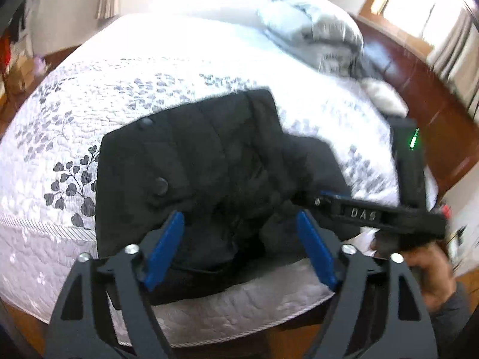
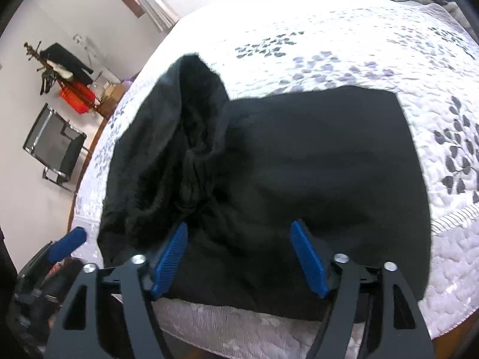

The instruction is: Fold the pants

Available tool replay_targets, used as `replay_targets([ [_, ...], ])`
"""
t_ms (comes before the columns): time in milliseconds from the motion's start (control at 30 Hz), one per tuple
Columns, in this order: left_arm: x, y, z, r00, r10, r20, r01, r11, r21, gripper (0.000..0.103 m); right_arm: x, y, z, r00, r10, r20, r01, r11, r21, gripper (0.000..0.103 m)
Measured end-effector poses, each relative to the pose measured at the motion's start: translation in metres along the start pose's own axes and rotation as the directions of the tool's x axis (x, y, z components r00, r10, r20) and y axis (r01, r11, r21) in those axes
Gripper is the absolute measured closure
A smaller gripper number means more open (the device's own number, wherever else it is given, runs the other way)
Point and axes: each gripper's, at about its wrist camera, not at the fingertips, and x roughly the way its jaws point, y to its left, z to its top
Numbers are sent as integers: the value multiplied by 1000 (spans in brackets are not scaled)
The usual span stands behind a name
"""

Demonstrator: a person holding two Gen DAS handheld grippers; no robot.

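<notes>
The near edge of the black pants (image 2: 299, 164) is hidden behind both claws. A grey duvet (image 1: 317, 33) is heaped at the far side of the bed (image 1: 119, 95). The pants are bunched, partly folded, on the quilt. The left claw (image 1: 239, 251) and right claw (image 2: 239, 257) are spread, nothing pinched.

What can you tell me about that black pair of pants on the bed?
The black pants lie on the white leaf-patterned quilt near the bed's front edge, partly folded into a rough rectangle. The cloth looks thick and soft, with two round buttons showing in the left wrist view. One part is bunched and humped up, not flat. Both tools stand open over the near edge, gripping nothing.
</notes>
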Motion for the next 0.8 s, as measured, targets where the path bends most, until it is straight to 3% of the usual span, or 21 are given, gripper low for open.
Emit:
replay_targets([
  [100,-11,13,8,1000,-7,25,9,996,-86,16,-16,-1,5,999,0,36,-1,1000,8,18],
  [167,-10,23,13,999,28,16,-26,992,-127,16,-28,-3,10,998,-3,69,1,1000,28,15],
  [300,0,36,20,994,109,-12,-110,980,-165,16,-35,-9,19,982,169,88,-176,980,88,9],
  [367,5,43,19,993,112,-29,-115,975,-192,16,-26,-8,27,978,195,71,-201,975,95,9],
  [633,30,51,13,981,158,-114,-179,961,-209,16,16,16,38,988,147,-35,-145,988,45,9],
  [800,37,49,12,963,224,-147,-246,957,-156,16,41,30,36,993,-17,-118,13,999,-36,9],
])
